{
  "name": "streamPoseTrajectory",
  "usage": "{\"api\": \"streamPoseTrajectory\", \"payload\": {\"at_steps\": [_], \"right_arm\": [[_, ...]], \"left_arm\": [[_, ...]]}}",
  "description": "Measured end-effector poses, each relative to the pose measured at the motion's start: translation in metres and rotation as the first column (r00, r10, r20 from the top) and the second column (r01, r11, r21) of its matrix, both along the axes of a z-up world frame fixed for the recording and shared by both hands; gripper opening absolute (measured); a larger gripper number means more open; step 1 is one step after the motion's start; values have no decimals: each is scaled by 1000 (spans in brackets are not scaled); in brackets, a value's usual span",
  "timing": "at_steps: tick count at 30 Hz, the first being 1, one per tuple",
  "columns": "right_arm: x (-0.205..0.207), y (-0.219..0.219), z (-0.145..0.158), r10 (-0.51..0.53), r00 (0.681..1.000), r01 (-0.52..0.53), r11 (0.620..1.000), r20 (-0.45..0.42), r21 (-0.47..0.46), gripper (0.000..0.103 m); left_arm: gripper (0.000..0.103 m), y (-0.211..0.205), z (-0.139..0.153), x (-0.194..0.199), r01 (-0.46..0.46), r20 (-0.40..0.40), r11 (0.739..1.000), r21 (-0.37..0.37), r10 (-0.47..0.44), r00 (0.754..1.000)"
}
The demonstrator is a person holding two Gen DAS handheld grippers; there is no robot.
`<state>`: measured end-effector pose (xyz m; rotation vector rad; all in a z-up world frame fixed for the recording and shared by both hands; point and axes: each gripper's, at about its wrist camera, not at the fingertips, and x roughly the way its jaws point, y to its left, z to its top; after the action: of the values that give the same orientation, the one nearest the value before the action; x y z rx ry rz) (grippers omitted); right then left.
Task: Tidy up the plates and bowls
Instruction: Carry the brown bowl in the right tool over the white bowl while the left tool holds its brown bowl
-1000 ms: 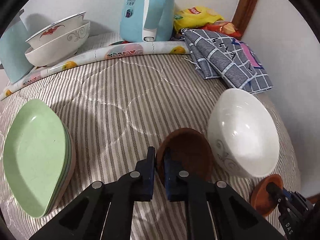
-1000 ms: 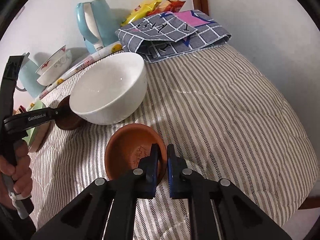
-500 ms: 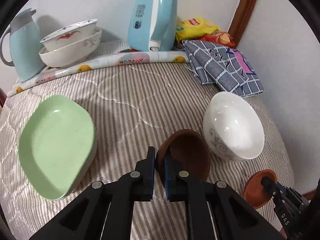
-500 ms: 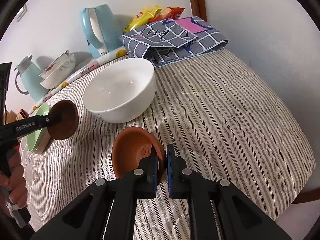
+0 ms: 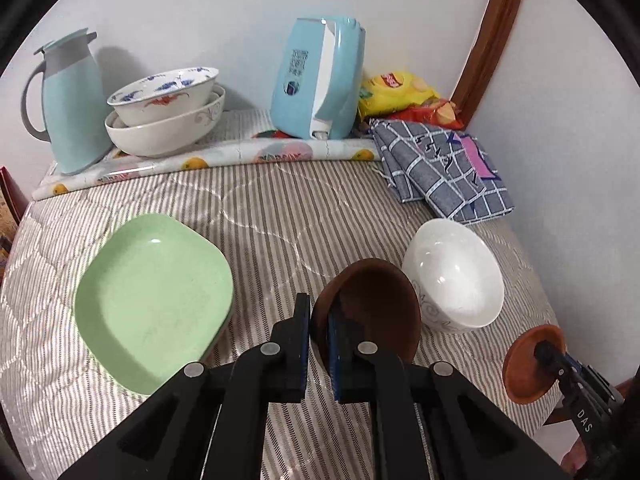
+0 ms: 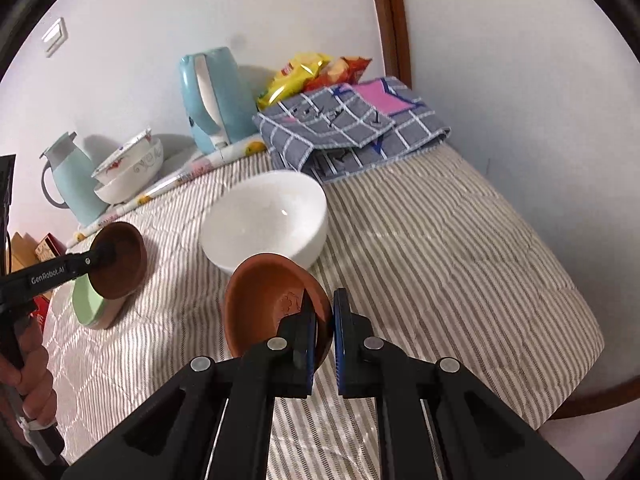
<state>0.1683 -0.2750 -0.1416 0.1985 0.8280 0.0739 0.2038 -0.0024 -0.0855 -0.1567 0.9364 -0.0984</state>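
dark brown dish (image 5: 370,304) is pinched by its rim in the left gripper (image 5: 318,332), tilted and clear of the striped quilt (image 5: 260,216). just right of it sits a white bowl (image 5: 454,272); to its left lie stacked green plates (image 5: 152,300). beyond, by the wall, two patterned bowls (image 5: 164,112) nest between a jug (image 5: 68,100) and a kettle (image 5: 320,76). the right gripper (image 6: 322,328) is clamped on the rim of a terracotta dish (image 6: 268,300), also raised, with the white bowl just ahead and a folded cloth (image 6: 352,124) farther off.
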Motion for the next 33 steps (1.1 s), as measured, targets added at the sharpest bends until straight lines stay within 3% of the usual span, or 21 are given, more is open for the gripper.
{"api": "streamPoseTrajectory", "payload": {"at_steps": [13, 24, 33], "right_arm": [[22, 6, 27, 10, 999, -11, 1000, 31, 12, 8], [67, 20, 10, 44, 999, -44, 999, -9, 22, 8], [104, 30, -13, 75, 994, -77, 997, -75, -24, 8]], "left_arm": [[8, 21, 21, 2, -36, 35, 999, -16, 36, 999], [8, 42, 15, 17, -94, 31, 995, 23, 93, 995], [8, 67, 10, 31, -141, 26, 990, 27, 140, 990]]}}
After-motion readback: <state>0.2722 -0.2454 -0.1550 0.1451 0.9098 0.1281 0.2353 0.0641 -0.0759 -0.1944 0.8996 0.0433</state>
